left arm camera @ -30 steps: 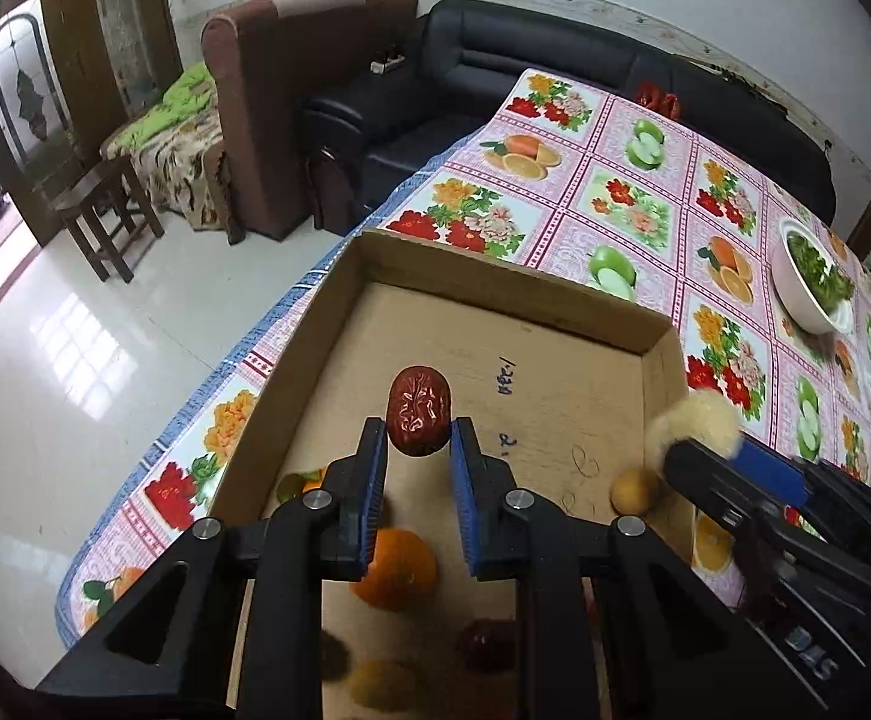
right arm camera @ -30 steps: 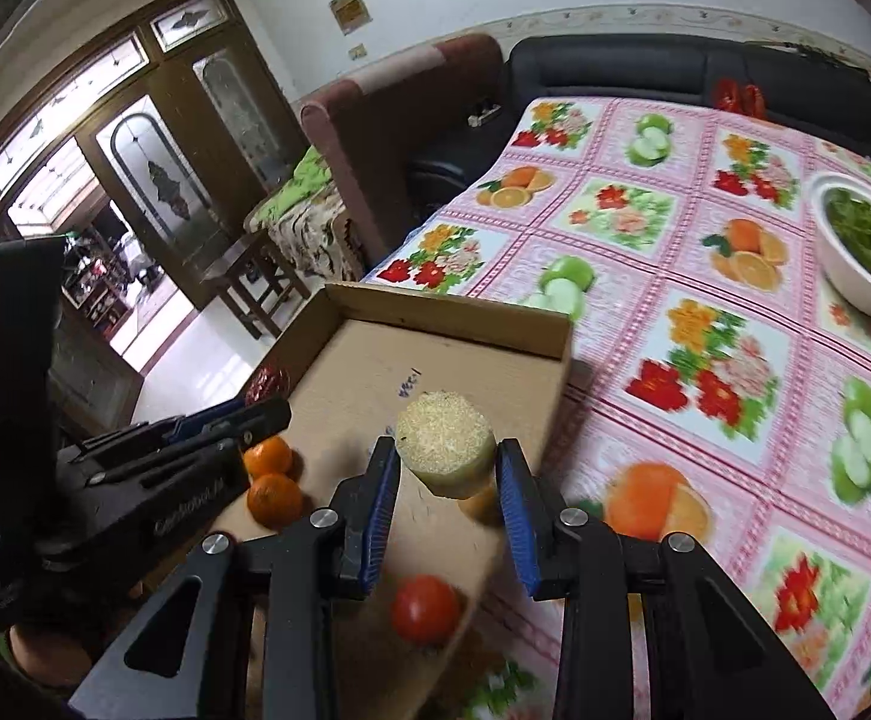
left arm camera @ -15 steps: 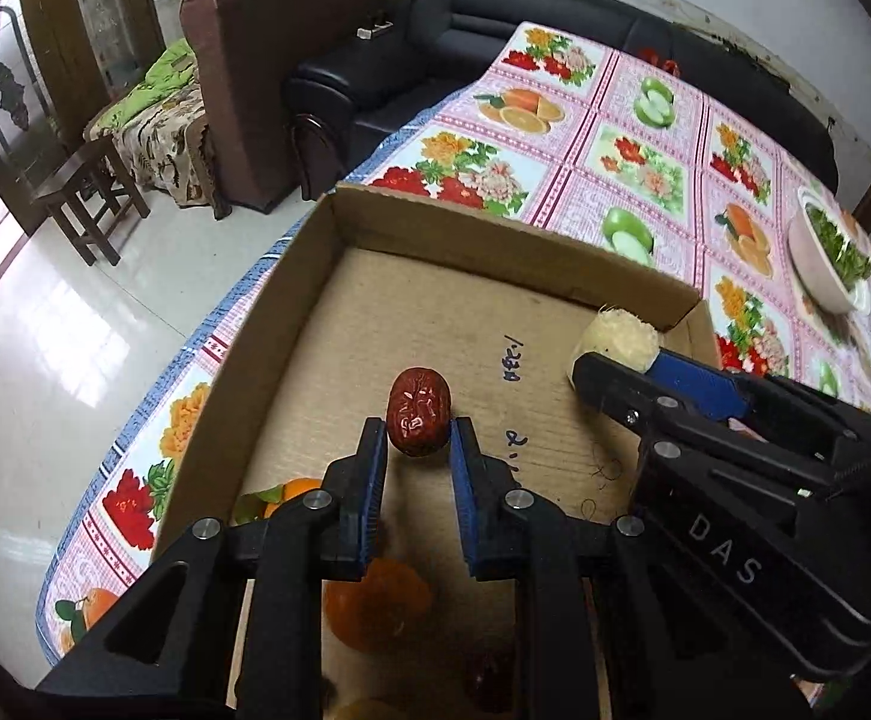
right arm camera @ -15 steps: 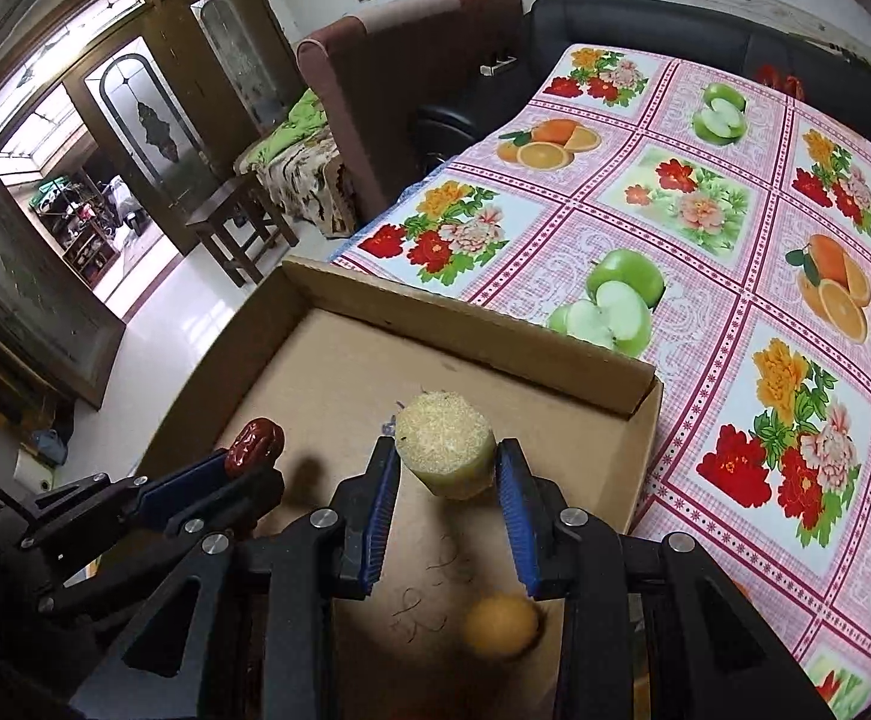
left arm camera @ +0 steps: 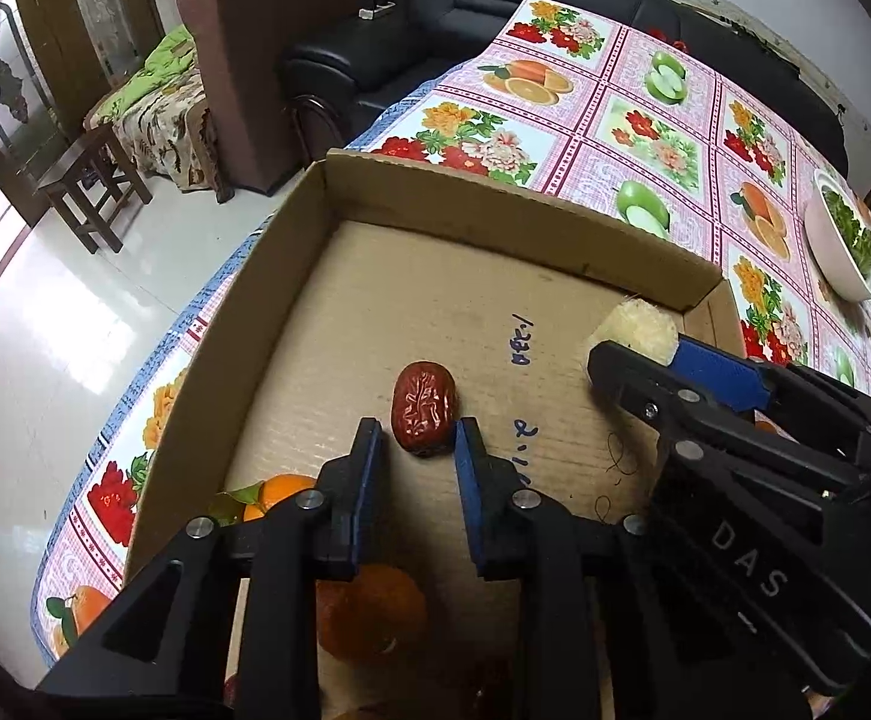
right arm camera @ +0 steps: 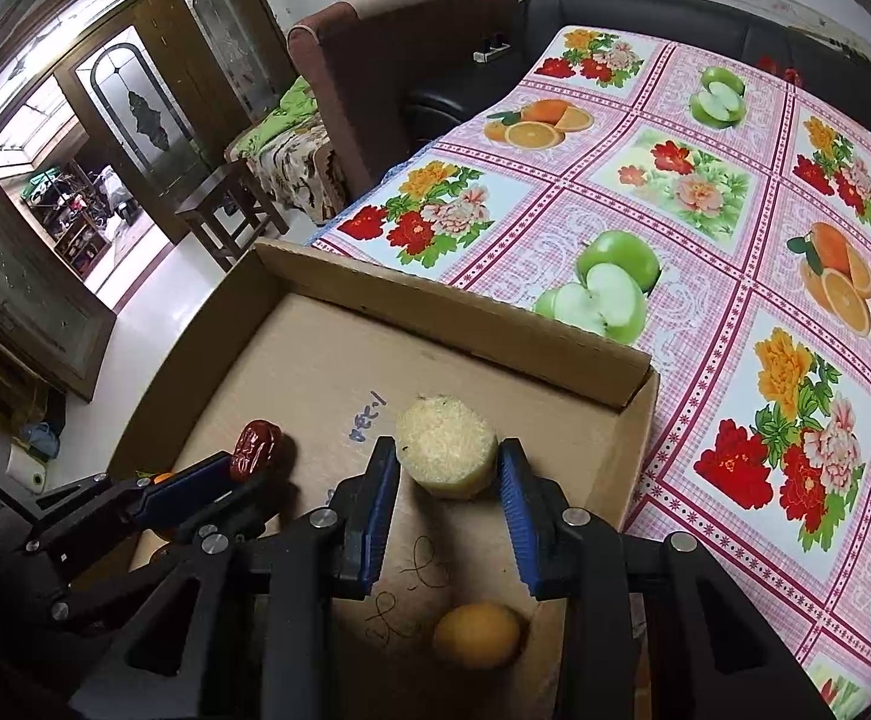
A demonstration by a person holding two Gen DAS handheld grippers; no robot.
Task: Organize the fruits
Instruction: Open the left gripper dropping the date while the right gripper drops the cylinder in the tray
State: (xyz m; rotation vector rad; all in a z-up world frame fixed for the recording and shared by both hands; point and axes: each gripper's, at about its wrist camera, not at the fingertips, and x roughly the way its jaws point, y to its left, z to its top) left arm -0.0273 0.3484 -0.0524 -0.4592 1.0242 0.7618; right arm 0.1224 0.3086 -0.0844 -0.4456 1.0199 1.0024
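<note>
Inside brown cardboard box (left arm camera: pixel 435 300): left gripper (left arm camera: pixel 417 450) opening around wrinkled red date (left arm camera: pixel 423 407), perhaps grazing one finger; right gripper (right arm camera: pixel 447 468) opening around pale cylindrical fruit chunk (right arm camera: pixel 444 444).

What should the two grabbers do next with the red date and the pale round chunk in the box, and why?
Probably finish letting go and lift away. Both sets of jaws are opening: the left gripper has a gap beside the red date, which lies on the cardboard box floor, and the right gripper is easing off the pale chunk, also sitting low inside.
</note>
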